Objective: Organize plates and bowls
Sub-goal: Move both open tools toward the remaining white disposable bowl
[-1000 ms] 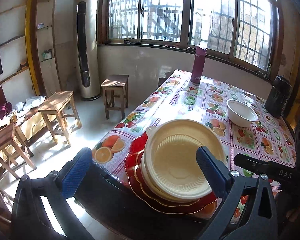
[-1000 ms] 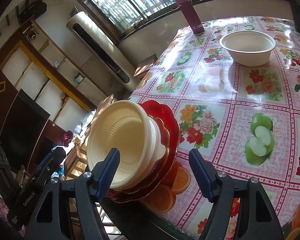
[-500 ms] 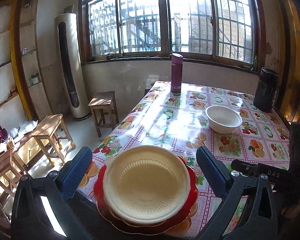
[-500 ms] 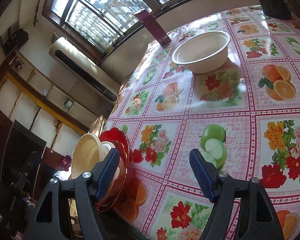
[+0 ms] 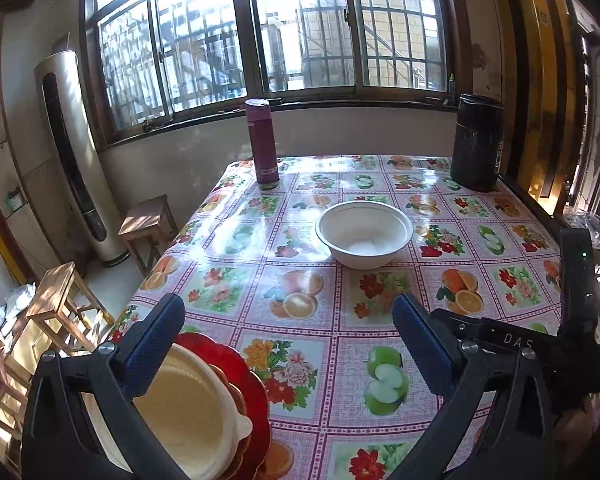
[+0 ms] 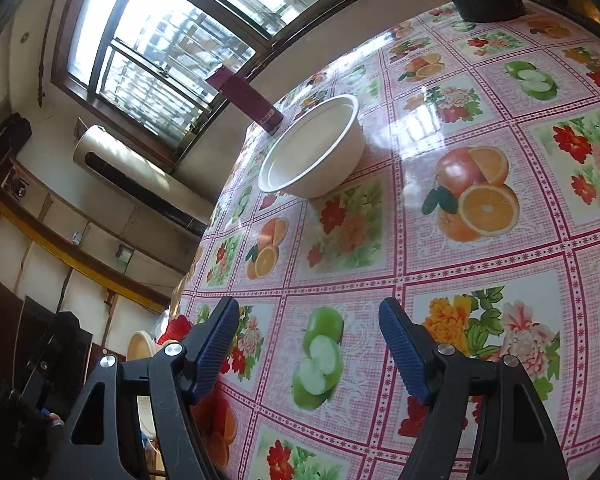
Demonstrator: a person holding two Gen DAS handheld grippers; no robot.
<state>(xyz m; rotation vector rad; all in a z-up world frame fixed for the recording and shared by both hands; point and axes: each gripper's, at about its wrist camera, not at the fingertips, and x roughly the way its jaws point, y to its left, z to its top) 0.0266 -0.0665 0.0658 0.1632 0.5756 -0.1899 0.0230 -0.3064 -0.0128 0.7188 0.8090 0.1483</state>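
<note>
With both the left tool (image 5: pixel 286 338) and right tool (image 6: pixel 304 342) spread wide and empty, the round white paper bowl (image 5: pixel 364 234) standing mid-tabletop (image 5: pixel 512 280) is best gripped by its rim and nested onto the cream plastic bowl (image 5: pixel 188 412) atop the red scalloped plates (image 5: pixel 248 380) at the near-left edge.

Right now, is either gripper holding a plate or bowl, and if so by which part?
Nothing is held. The left gripper and right gripper are both open over the tablecloth, apart from the white bowl and the stacked plates.
</note>
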